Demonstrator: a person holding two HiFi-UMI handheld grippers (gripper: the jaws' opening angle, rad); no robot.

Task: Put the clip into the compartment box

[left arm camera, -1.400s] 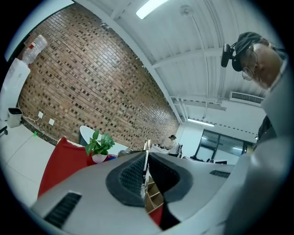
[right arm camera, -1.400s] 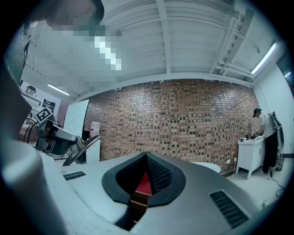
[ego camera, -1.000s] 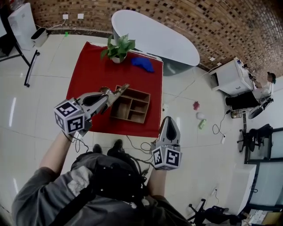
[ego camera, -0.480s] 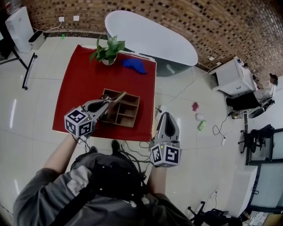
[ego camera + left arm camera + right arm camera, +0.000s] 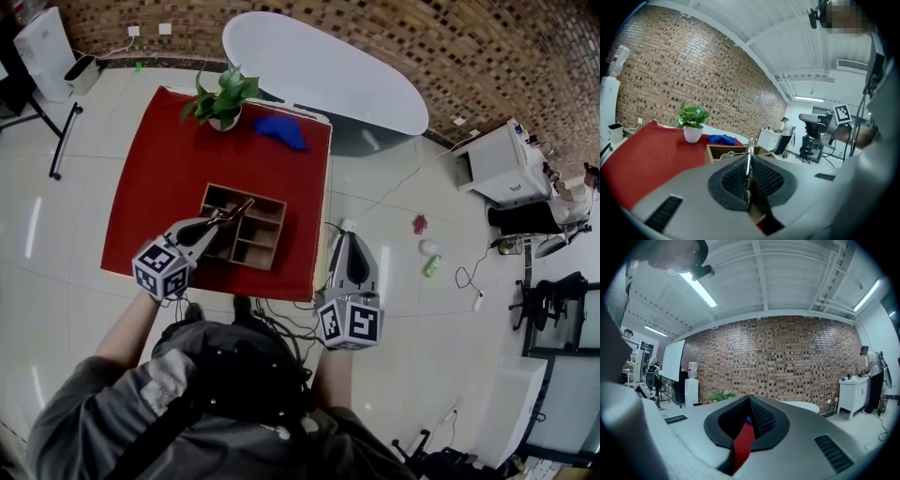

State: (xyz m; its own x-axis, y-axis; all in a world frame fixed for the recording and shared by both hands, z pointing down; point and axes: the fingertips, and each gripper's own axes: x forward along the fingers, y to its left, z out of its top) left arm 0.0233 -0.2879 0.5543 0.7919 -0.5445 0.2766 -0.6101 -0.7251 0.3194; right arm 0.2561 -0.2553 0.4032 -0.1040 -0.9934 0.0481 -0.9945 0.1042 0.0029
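Metal clip (image 5: 749, 152) sits pinched edge-on in the left gripper (image 5: 228, 217), which reaches over the box (image 5: 278, 236) from its 8 o'clock. The right gripper (image 5: 349, 242), at the box's 4 o'clock, is pressed together on nothing. This looks like the placing step. Next, lower the tips into the cell beneath and let go.

Left gripper (image 5: 749, 157) pads (image 5: 766, 176) hide most of clip (image 5: 750, 144).

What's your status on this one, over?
Left gripper shut on clip, tip over the compartment box. Right gripper shut, empty, held aside. Clip not yet released. Nothing in the way.
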